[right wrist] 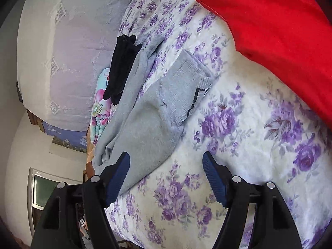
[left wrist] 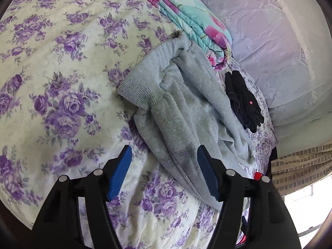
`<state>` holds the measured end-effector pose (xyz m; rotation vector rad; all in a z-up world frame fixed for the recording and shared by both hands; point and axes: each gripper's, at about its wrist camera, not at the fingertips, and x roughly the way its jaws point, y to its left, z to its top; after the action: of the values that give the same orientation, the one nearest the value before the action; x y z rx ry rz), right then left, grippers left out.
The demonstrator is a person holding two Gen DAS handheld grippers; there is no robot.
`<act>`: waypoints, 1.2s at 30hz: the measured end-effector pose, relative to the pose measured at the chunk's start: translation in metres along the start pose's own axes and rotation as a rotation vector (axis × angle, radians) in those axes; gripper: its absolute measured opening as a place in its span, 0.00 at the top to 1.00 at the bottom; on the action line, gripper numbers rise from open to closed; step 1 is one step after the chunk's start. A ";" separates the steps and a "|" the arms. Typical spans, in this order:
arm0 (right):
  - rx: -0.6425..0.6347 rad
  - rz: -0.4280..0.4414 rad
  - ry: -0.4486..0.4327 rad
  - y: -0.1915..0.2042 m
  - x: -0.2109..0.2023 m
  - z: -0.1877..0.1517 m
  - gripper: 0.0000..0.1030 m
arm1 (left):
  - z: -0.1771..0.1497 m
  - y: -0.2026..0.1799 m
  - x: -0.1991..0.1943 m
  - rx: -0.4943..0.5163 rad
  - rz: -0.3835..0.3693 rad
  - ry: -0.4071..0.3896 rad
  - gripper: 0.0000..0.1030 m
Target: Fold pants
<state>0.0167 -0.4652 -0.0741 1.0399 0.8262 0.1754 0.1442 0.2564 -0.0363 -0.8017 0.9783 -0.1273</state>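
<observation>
Grey sweatpants (left wrist: pixel 182 112) lie crumpled on a bed with a purple-flowered sheet (left wrist: pixel 62 72), a ribbed cuff (left wrist: pixel 141 85) turned toward the left. My left gripper (left wrist: pixel 164 151) hovers open over their near end. Its right pad (left wrist: pixel 207 174) overlaps the grey fabric and its left pad is over the sheet; nothing is pinched. In the right wrist view the same pants (right wrist: pixel 149 124) run from the centre down to the lower left. My right gripper (right wrist: pixel 166 155) stands open beside them, with its left pad (right wrist: pixel 118 178) over the pants' edge and flowered sheet between the pads.
Black gloves (left wrist: pixel 242 101) (right wrist: pixel 122 66) lie against the pants' far side. A folded turquoise and pink quilt (left wrist: pixel 186 18) sits beyond them, next to a pale lace-covered surface (left wrist: pixel 269 41). Red cloth (right wrist: pixel 269 25) fills the upper right of the right wrist view.
</observation>
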 end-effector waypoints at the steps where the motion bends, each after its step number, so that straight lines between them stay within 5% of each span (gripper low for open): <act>1: 0.003 0.004 -0.001 0.001 0.002 0.002 0.28 | 0.004 0.001 0.005 -0.014 0.011 0.000 0.35; 9: -0.040 -0.004 -0.009 0.019 0.037 0.015 0.27 | 0.032 0.009 0.047 -0.109 0.042 0.004 0.34; 11: -0.050 0.000 -0.025 0.021 0.043 0.018 0.29 | 0.034 0.006 0.048 -0.108 0.045 0.003 0.44; 12: -0.048 0.007 -0.035 0.021 0.044 0.020 0.41 | 0.033 0.006 0.048 -0.105 0.041 0.012 0.62; 13: -0.032 0.033 -0.031 0.017 0.047 0.022 0.69 | 0.033 0.005 0.047 -0.103 0.028 0.022 0.76; 14: 0.002 0.065 -0.022 0.011 0.048 0.024 0.82 | 0.031 0.005 0.044 -0.105 0.017 0.021 0.79; 17: 0.026 0.096 -0.045 0.005 0.037 0.023 0.91 | 0.026 -0.001 0.023 -0.094 -0.029 0.006 0.86; 25: -0.087 0.116 -0.085 0.019 -0.029 0.015 0.93 | 0.003 -0.016 -0.019 -0.057 -0.151 0.037 0.86; 30: -0.001 -0.018 0.089 -0.025 -0.007 0.001 0.86 | -0.018 0.034 0.011 -0.185 -0.104 0.111 0.84; 33: 0.007 -0.002 0.025 -0.022 -0.034 0.005 0.75 | -0.027 0.052 0.011 -0.216 -0.167 0.110 0.80; 36: -0.023 -0.045 -0.104 -0.011 -0.075 0.015 0.60 | -0.027 0.043 -0.007 -0.152 -0.110 0.060 0.59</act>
<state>-0.0275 -0.5182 -0.0405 0.9993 0.7510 0.0918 0.1082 0.2757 -0.0676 -0.9968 1.0091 -0.1745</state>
